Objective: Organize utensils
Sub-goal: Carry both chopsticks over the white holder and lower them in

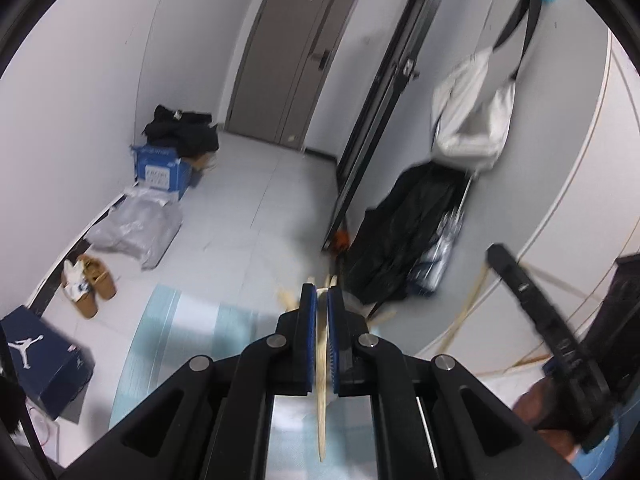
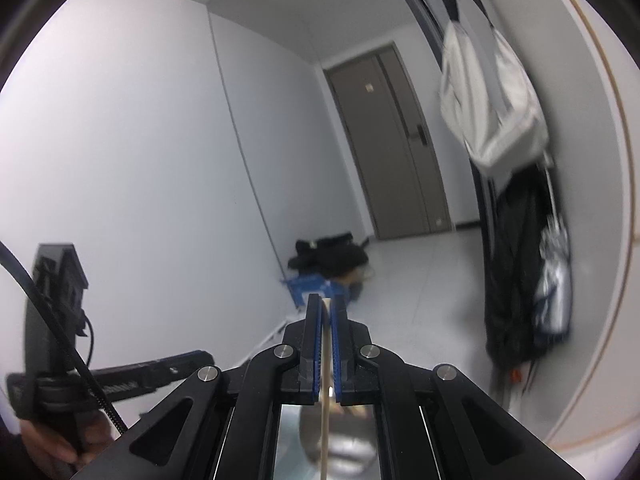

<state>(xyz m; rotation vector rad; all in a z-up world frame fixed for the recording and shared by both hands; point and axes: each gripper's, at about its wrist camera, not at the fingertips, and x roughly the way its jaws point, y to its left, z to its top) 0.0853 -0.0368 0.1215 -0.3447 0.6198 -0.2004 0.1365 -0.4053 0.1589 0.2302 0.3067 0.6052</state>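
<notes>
My left gripper (image 1: 322,292) is shut on a thin wooden chopstick (image 1: 321,400) that runs back between its blue pads, and a few more pale stick ends (image 1: 289,300) fan out past the tips. In the right wrist view my right gripper (image 2: 326,300) is shut on another wooden chopstick (image 2: 326,344). A shiny metal cup (image 2: 348,448) shows blurred under it. Both grippers are lifted, facing the room. The right gripper (image 1: 496,256) appears at the right of the left wrist view, with wooden sticks (image 1: 474,296) by it. The left gripper (image 2: 206,357), held by a hand (image 2: 48,448), sits low left.
A pale blue striped mat (image 1: 168,320) lies below the left gripper. On the floor are a blue box with dark clothes (image 1: 164,168), a grey plastic bag (image 1: 136,232), slippers (image 1: 92,284) and a navy shoebox (image 1: 40,360). A white bag (image 1: 472,116) and black clothing (image 1: 404,232) hang right.
</notes>
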